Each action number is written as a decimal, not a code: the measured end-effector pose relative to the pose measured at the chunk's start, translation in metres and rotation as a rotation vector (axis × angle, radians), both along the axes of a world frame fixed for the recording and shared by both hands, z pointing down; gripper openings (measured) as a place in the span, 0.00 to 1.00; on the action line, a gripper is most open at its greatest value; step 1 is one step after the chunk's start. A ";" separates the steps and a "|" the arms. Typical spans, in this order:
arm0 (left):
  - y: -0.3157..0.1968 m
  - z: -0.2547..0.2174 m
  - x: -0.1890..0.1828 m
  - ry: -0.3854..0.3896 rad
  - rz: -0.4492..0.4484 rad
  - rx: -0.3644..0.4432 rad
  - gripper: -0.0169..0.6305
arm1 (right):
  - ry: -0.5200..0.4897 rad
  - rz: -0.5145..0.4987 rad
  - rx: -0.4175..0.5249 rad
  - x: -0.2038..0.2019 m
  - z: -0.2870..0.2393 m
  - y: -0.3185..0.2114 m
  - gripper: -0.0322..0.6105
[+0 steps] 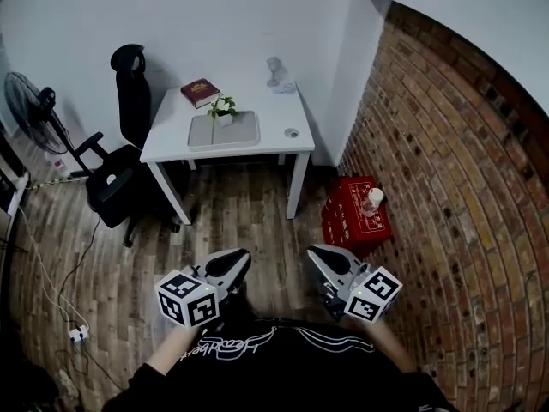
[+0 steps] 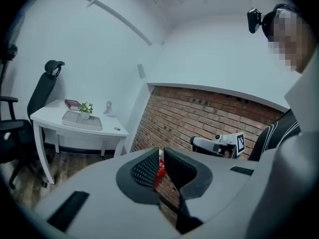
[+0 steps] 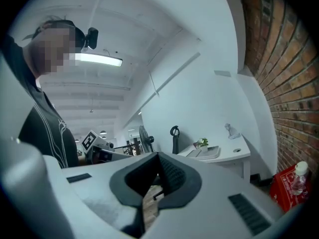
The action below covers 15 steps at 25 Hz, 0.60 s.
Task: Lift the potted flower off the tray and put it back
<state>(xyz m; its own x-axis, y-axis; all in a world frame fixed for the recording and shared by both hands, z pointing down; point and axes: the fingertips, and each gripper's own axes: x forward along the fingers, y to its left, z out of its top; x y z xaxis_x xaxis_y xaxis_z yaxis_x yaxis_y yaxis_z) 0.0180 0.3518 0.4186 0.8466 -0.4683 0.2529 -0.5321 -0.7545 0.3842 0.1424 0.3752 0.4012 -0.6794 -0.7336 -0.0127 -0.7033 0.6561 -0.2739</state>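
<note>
A person stands well back from the white worktop [image 1: 171, 141], both hands drawn in close to the body. The left tool [image 1: 243, 257] has its jaws a narrow slit apart, with nothing between them. The right tool [image 1: 314, 252] has its jaws pressed together, equally empty. The potted flower [image 1: 223, 110] stands upright at the far edge of the grey tray [image 1: 244, 136], near the middle of the worktop, with a red book [image 1: 200, 93] just behind it. It has not yet been touched. The small white pot looks light, rigid and smooth-sided, so it could slip in a loose grip. The green leaves and pale blossoms above it look soft and easily crushed. The sound place to take hold appears to be the body of the pot, squeezed from two opposite sides below the foliage and kept upright throughout. Little writing can be read. The black shirt [image 1: 257, 346] carries white script that cannot be made out with certainty. Any print on the book cover, or on the red crate [image 1: 352, 217] by the brick wall, is too small to tell.
</note>
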 end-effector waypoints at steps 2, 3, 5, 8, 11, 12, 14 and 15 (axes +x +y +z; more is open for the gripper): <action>-0.001 -0.002 0.005 -0.012 0.015 0.005 0.11 | 0.019 0.034 -0.007 0.008 0.001 -0.002 0.05; -0.002 -0.004 0.007 -0.017 0.021 0.009 0.11 | 0.030 0.047 -0.013 0.012 0.003 -0.004 0.05; -0.007 -0.006 0.009 -0.025 0.028 0.013 0.11 | 0.045 0.070 -0.026 0.017 0.005 -0.007 0.16; -0.017 -0.005 0.013 -0.032 0.034 0.011 0.11 | 0.051 0.096 -0.028 0.023 0.009 -0.016 0.28; -0.029 0.002 0.015 -0.040 0.040 0.004 0.11 | 0.047 0.098 -0.032 0.025 0.015 -0.030 0.41; -0.034 0.005 0.015 -0.044 0.041 0.000 0.11 | 0.047 0.095 -0.029 0.025 0.017 -0.036 0.42; -0.047 0.011 0.012 -0.048 0.038 -0.009 0.11 | 0.058 0.091 -0.026 0.022 0.021 -0.050 0.50; -0.054 0.013 0.011 -0.047 0.035 -0.015 0.11 | 0.065 0.092 -0.032 0.021 0.023 -0.058 0.51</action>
<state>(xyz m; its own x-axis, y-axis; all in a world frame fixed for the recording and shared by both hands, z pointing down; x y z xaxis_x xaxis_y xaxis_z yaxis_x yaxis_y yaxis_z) 0.0286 0.2973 0.4314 0.8492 -0.4350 0.2994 -0.5236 -0.7672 0.3704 0.1634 0.3175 0.4246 -0.6077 -0.7924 0.0535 -0.7772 0.5794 -0.2456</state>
